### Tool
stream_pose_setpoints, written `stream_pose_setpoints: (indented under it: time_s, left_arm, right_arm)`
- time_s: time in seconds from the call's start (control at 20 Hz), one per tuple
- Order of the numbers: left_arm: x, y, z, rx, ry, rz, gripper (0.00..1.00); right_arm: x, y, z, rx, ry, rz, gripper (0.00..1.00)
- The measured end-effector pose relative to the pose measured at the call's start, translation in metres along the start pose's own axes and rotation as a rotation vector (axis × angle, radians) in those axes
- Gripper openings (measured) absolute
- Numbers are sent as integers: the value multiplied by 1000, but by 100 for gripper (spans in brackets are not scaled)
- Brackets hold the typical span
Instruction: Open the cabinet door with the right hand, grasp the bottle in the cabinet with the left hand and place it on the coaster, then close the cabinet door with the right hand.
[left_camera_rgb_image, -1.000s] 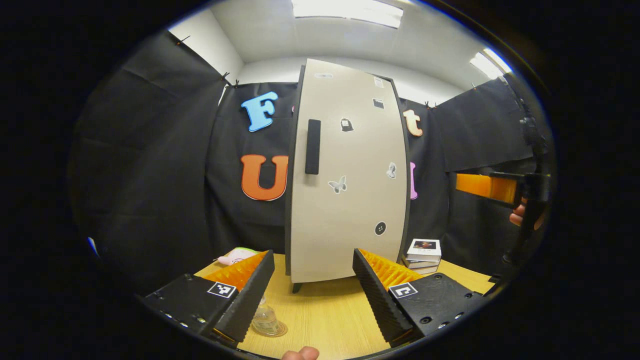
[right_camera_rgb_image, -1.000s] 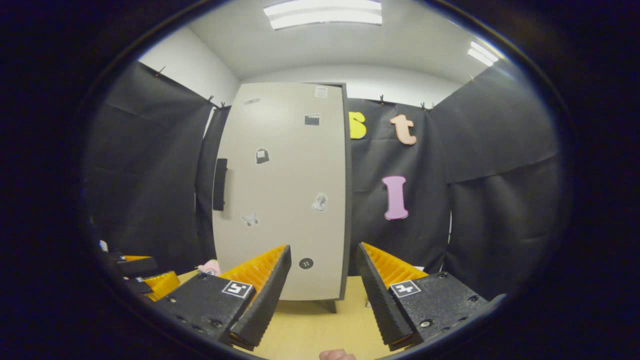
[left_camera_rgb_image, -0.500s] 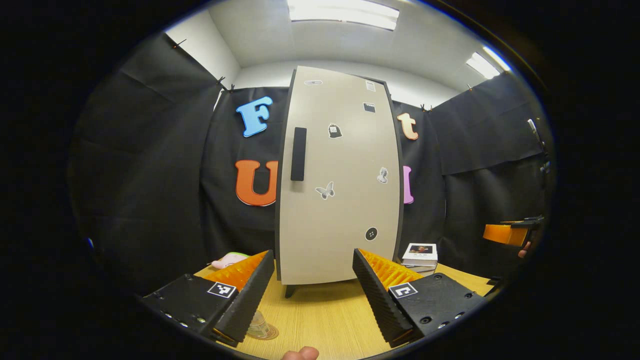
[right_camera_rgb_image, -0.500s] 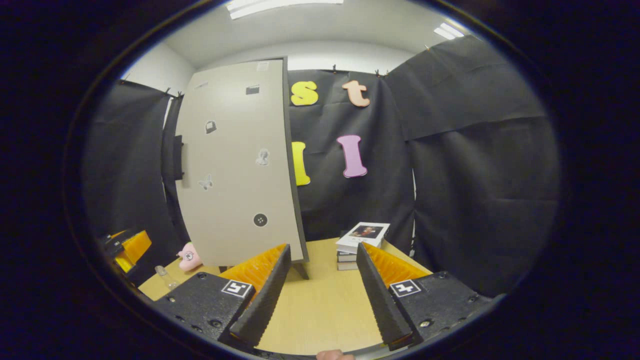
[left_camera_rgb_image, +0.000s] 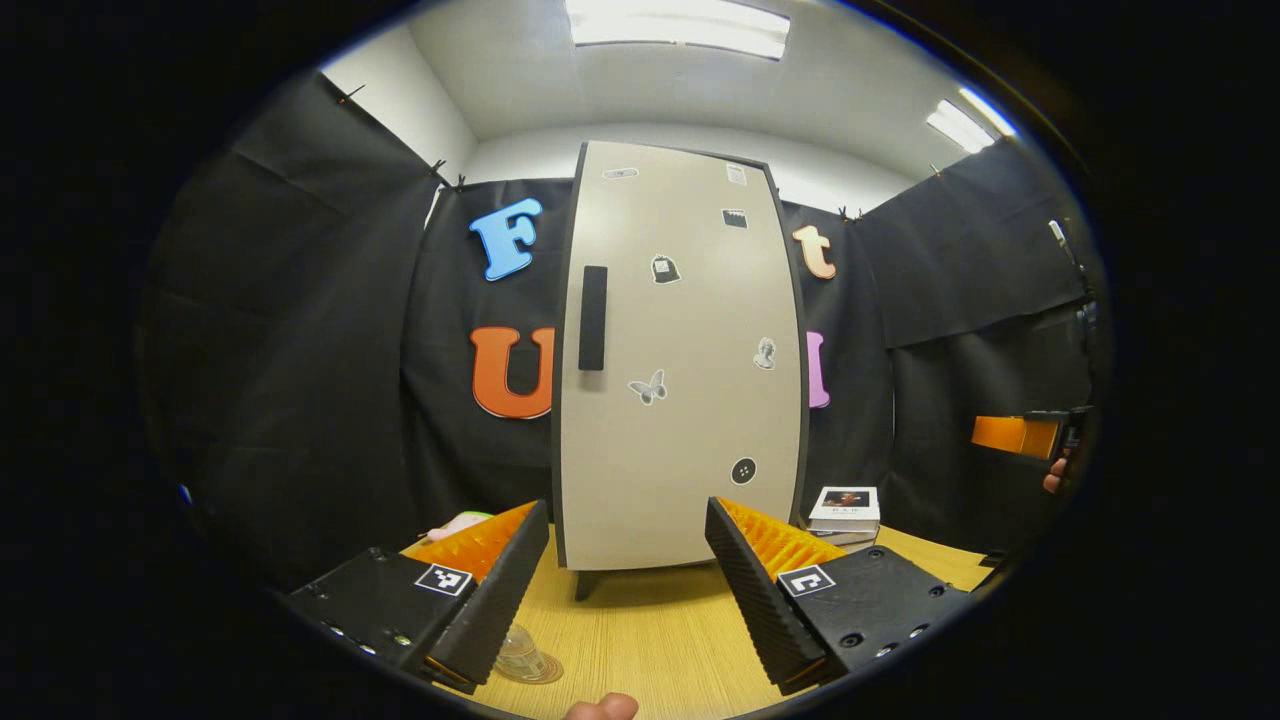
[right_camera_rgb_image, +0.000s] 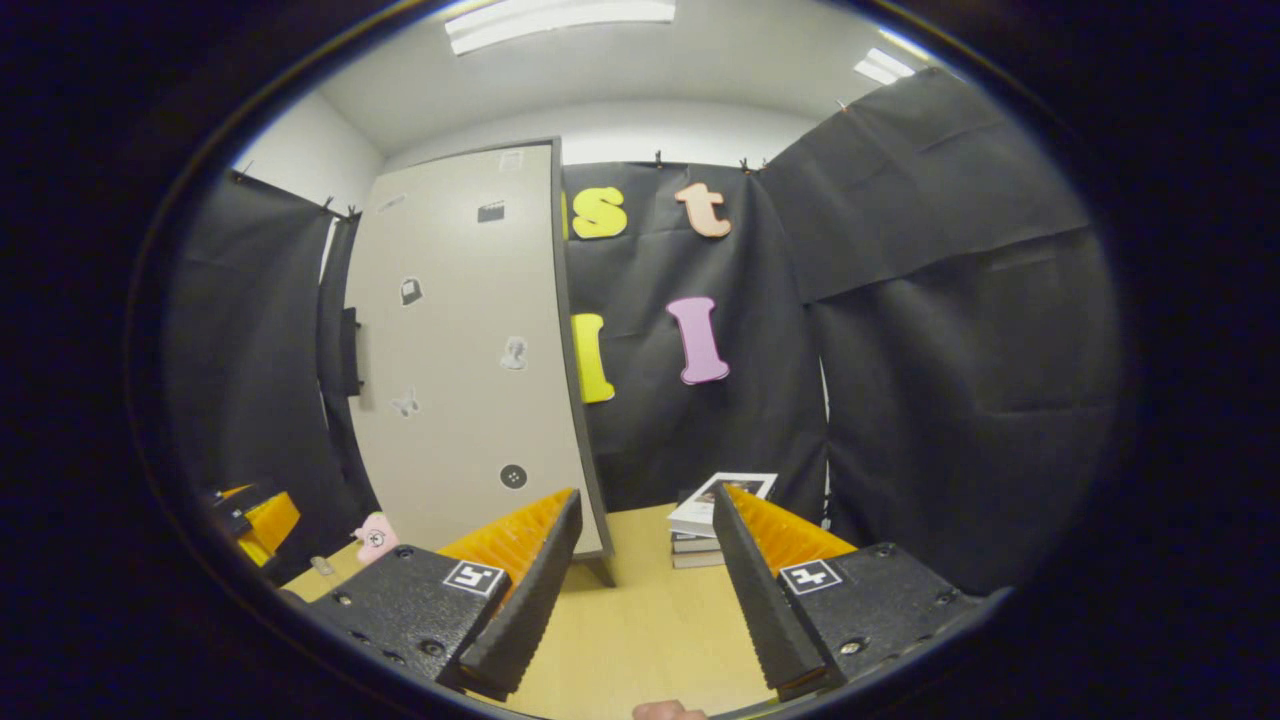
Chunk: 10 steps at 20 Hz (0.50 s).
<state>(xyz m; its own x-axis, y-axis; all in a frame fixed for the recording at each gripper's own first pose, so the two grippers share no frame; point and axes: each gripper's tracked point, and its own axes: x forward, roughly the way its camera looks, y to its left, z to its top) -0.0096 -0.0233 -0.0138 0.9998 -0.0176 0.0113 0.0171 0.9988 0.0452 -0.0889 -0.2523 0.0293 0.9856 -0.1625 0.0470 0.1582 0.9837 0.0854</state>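
Left tongs (left_camera_rgb_image: 627, 575) level above the wooden surface (left_camera_rgb_image: 640, 650), released, fingers spread wide with nothing between, aimed straight at the cabinet door (left_camera_rgb_image: 680, 370). Door shut, flush with the frame; black handle (left_camera_rgb_image: 593, 318) upright near its left edge, well beyond the fingertips. Clear bottle (left_camera_rgb_image: 520, 655) standing on a round coaster (left_camera_rgb_image: 545, 672) on the surface, just inside and partly behind the left finger, close to the camera, not between the pads. Right tongs (right_camera_rgb_image: 640, 585) likewise released, empty, held low over the surface, pointing past the door's right edge toward a stack of books (right_camera_rgb_image: 715, 510). From the left gripper view, right tongs (left_camera_rgb_image: 1020, 436) far off to the right, a fingertip of the holding hand (left_camera_rgb_image: 1053, 478) just showing. Pink toy (right_camera_rgb_image: 375, 538) left of the cabinet foot.
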Motion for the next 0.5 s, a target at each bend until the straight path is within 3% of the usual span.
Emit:
stream_pose_setpoints:
  time_s: [0.5]
  left_arm:
    - [2,-4,5,-13,-24,-13,95]
  right_arm:
    - [-1,7,4,-25,-20,16,86]
